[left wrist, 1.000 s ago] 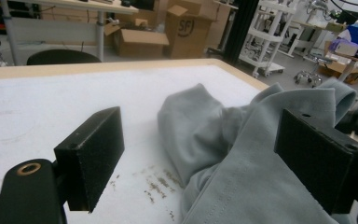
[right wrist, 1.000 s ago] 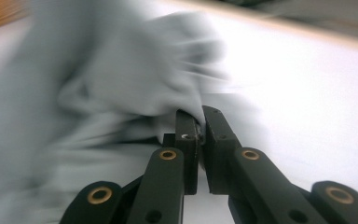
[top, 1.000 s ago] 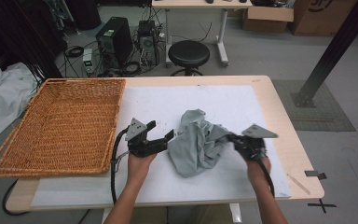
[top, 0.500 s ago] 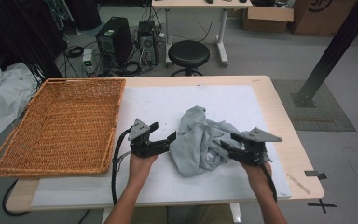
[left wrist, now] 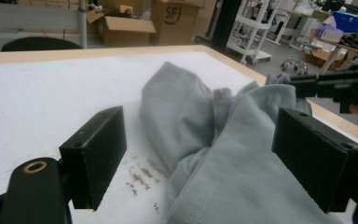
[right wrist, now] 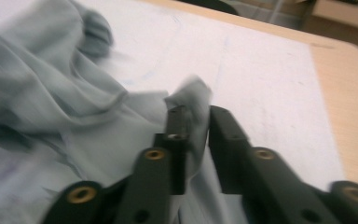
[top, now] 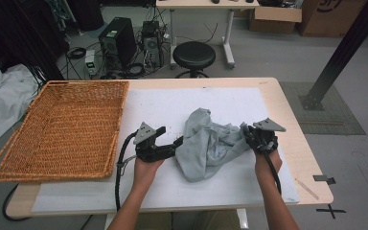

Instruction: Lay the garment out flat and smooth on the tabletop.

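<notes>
Cloth (top: pixel 208 143): crumpled on white mat (top: pixel 100 191), right of basket (top: pixel 62 129).
Left gripper (left wrist: pixel 200 158): jaws wide, straddling cloth's edge.
Right gripper (right wrist: pixel 196 140): pinching cloth's right fold.

Setting: lab or workshop. Behind the table (top: pixel 287 103) stood computer towers (top: pixel 117 45) amid floor cables (top: pixel 76 52), a round stool (top: pixel 194 55), cardboard boxes (top: pixel 275 14).

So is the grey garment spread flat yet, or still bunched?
Bunched: the grey garment lies crumpled in raised folds, one edge pinched in the right tool.
</notes>
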A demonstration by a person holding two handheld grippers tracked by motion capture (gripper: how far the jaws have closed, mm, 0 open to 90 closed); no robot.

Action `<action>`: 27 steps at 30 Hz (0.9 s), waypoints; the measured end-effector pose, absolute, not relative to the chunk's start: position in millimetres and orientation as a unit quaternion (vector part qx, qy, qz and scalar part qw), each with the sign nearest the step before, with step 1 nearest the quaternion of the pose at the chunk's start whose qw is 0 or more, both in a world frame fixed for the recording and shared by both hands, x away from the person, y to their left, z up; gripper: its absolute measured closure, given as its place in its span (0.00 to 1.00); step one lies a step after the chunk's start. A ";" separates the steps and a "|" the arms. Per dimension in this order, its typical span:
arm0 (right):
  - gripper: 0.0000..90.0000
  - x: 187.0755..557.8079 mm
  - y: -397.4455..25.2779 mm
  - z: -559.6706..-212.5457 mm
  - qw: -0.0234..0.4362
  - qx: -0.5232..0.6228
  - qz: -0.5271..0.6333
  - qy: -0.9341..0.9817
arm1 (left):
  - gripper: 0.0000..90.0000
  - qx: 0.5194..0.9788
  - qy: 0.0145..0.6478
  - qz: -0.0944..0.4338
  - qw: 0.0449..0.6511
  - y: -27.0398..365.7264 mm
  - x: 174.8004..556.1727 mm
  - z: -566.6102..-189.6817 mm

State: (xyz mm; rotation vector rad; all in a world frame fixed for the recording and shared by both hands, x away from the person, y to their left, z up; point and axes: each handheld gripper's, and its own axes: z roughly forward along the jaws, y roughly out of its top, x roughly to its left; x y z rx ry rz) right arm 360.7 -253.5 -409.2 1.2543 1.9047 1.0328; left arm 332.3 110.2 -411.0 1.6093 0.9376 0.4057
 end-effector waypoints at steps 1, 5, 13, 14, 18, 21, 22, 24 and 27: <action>0.70 355.8 -249.5 -404.2 0.306 0.461 0.405 0.728 | 0.21 0.688 0.401 0.174 0.579 111.0 332.6 -411.1; 0.56 334.9 -222.5 -399.7 0.205 0.401 0.475 0.756 | 0.21 0.687 0.405 0.174 0.578 113.2 334.3 -412.0; 0.99 334.3 -192.7 -421.1 0.175 0.387 0.489 0.762 | 0.24 0.695 0.399 0.160 0.576 111.1 334.7 -414.0; 0.99 328.8 -198.2 -418.4 0.182 0.377 0.491 0.764 | 0.25 0.698 0.398 0.157 0.574 110.9 335.0 -414.6; 0.99 296.6 -234.6 -410.1 0.212 0.350 0.508 0.758 | 0.25 0.704 0.399 0.143 0.569 111.2 336.5 -417.1; 0.99 274.6 -264.4 -411.0 0.222 0.337 0.519 0.754 | 0.26 0.707 0.396 0.136 0.570 109.7 336.6 -418.0; 0.99 267.7 -273.0 -412.7 0.222 0.332 0.522 0.754 | 0.27 0.709 0.394 0.134 0.570 108.7 336.6 -418.6; 0.99 256.9 -287.5 -417.1 0.224 0.339 0.517 0.753 | 0.28 0.713 0.392 0.127 0.568 106.3 337.0 -420.7; 0.99 245.0 -299.2 -424.3 0.219 0.340 0.507 0.761 | 0.31 0.723 0.390 0.114 0.559 101.3 338.4 -425.1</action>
